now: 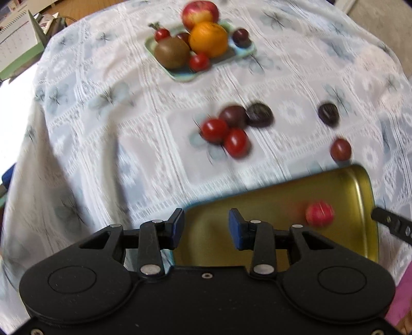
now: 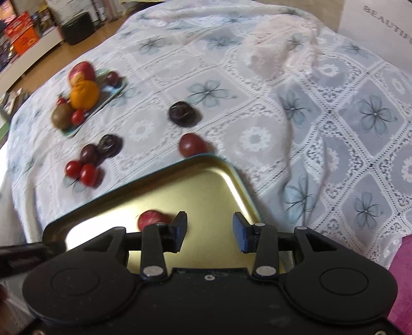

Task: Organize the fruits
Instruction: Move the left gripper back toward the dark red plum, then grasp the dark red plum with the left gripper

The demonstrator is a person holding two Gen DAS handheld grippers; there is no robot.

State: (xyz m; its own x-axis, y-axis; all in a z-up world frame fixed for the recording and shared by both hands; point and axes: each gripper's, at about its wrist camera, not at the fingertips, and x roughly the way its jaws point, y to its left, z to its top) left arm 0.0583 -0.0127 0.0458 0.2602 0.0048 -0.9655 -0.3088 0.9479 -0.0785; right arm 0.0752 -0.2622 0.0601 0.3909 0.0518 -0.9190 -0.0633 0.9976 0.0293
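A white lace tablecloth (image 2: 257,139) printed with pale blue flowers was spread over the whole surface; wooden floor and shelving could be seen beyond its far edge. A gold-lined metal tray (image 2: 195,190) was set on the cloth at the near side, directly beneath both tools. The left gripper (image 1: 206,228) was held above the tray's left end with its blue-padded jaws parted and nothing between them; the right gripper (image 2: 209,232) was likewise seen with its jaws apart and empty above the tray. A smaller pale green tray (image 1: 177,74) was placed well away at the far side; on it were piled an apple (image 1: 199,13), an orange (image 1: 208,38), a kiwi (image 1: 172,52), two red cherry tomatoes and a dark fruit, partly blurred. Between the two trays a cluster of two red tomatoes (image 1: 224,135) and two dark round fruits (image 1: 246,116) was left on the cloth, touching one another; another dark fruit (image 1: 328,113) lay apart to the right; a dark red tomato (image 1: 340,149) was found just beside the gold tray's far rim. A single small red fruit (image 1: 319,214) had been placed inside the gold tray.
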